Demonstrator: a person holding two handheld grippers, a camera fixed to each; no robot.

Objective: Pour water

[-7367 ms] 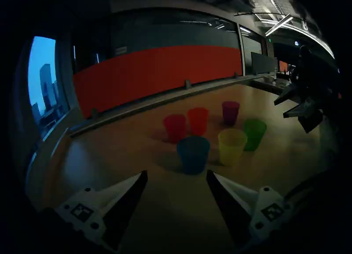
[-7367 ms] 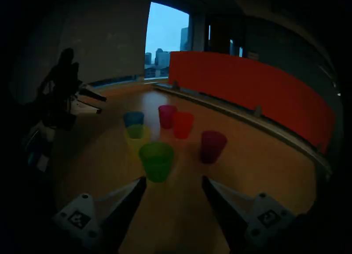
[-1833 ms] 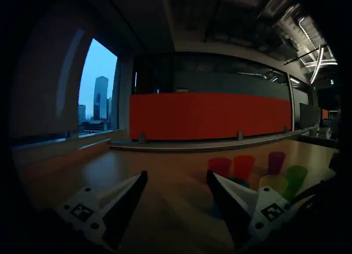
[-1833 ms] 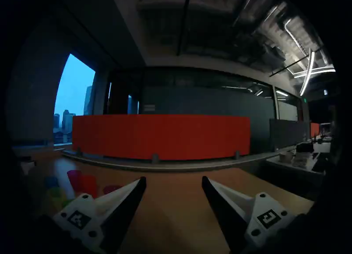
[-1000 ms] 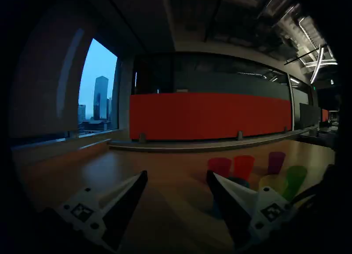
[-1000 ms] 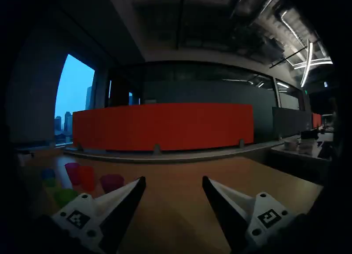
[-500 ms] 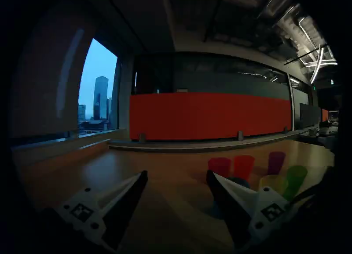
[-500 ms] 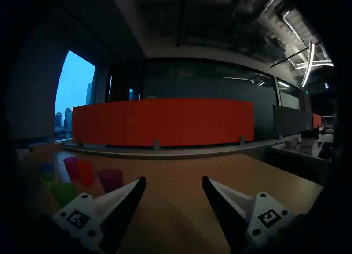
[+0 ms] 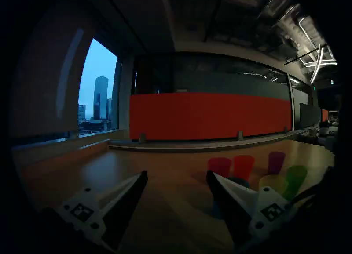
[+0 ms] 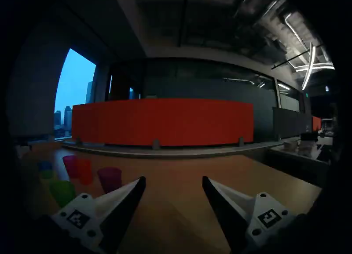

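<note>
Cups (image 9: 243, 165) sit in a tight cluster on the bench (image 9: 167, 166), all upright: mouths up, long axes vertical, none tipped. In the left gripper view the cluster lies low and to the right, with the green cup (image 9: 295, 177) and yellow cup (image 9: 273, 182) on its near side. Part of the cluster is hidden behind that claw's right finger. In the right gripper view the cluster lies low and to the left, with the purple cup (image 10: 109, 178) closest to your claw.

Left claw (image 9: 176, 175): wide, nothing between the fingers. Right claw (image 10: 173, 180): wide as well, empty. Both look level across the bench toward the red partition (image 10: 163, 122), not at the cups.

Water: you cannot tell which cup, if any, is filled (light is dim, walls are tinted).

Risks, as judged:
- The cups stand just beside one another. Coming in with fingers this wide, you may catch a neighbour and topple it.
- The plastic looks thin. A hard squeeze could buckle the wall and slop the contents; a soft one could let the cup slide once tilted.
- With the level unseen, you may tilt too fast and overshoot the receiving rim.
- Your left claw's right finger masks a cup close by, so sweeping right could knock it.
</note>
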